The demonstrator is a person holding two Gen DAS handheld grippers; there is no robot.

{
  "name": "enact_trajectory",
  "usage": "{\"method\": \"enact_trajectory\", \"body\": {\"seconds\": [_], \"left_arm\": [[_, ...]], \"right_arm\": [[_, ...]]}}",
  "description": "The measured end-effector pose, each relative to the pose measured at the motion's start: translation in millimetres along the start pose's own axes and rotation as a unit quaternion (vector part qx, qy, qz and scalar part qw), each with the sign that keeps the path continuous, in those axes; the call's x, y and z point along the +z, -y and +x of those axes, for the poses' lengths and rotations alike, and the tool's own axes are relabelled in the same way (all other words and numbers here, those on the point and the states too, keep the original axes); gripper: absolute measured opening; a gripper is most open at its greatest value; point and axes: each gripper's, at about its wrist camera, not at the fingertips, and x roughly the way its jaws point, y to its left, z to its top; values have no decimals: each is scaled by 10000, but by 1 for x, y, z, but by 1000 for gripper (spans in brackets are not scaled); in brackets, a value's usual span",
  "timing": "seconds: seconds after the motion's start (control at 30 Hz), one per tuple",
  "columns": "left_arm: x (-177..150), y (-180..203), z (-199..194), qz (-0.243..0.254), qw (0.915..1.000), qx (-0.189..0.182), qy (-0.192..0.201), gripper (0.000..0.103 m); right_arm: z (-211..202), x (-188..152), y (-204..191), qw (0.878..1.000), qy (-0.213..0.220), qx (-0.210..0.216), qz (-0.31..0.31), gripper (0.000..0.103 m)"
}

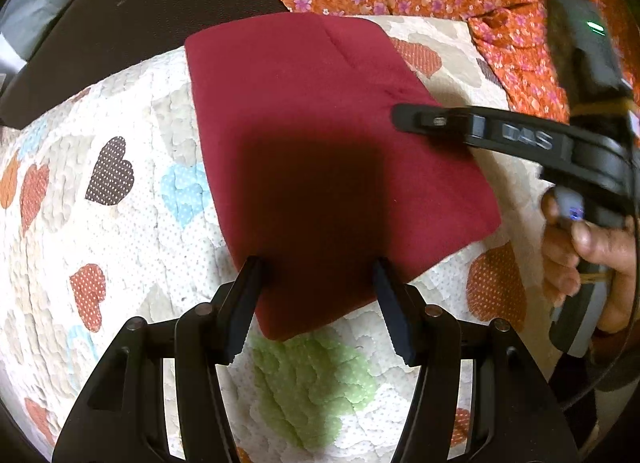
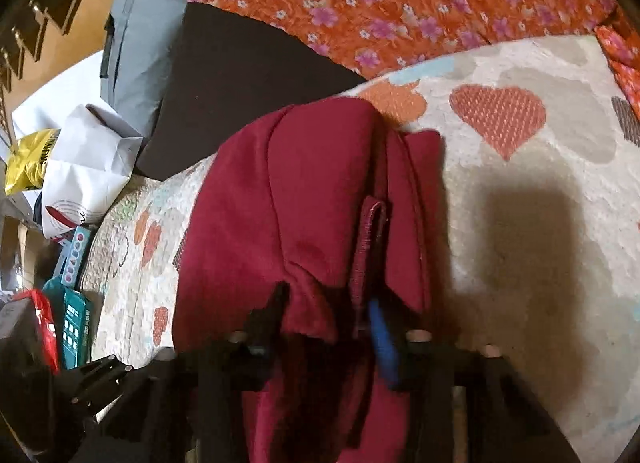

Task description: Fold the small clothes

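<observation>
Left gripper (image 1: pixel 316 303) jaws spread, lower frame, straddling maroon garment (image 1: pixel 320 151) near edge on heart quilt (image 1: pixel 120 223). Right gripper (image 2: pixel 328 327) pinching garment edge. Mid-fold; next: carry edge across, release.

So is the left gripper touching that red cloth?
Cannot tell. In the left wrist view the open left gripper overlaps the red cloth's near edge, but neither contact nor gap shows.

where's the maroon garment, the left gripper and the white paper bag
maroon garment (image 1: pixel 320 135): left wrist view, middle of its flat top
left gripper (image 1: pixel 318 301): left wrist view, midway between fingertips
white paper bag (image 2: pixel 88 159): right wrist view, its front face
</observation>
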Motion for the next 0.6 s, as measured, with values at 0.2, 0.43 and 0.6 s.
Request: {"method": "enact_trajectory", "body": {"seconds": [0.2,0.43,0.6], "left_arm": [[1,5,0,28,10000,-71,42,57],[3,3,10,-96,9999,28,-40,57],[7,-2,-2,-232,9990,294,240,57]], "right_arm": [[-38,-1,-10,9951,453,-583,-660,23],[-14,-10,14,9988,184,-438,-153,29],[-47,-5,7,9986,320,-425,-3,34]]}}
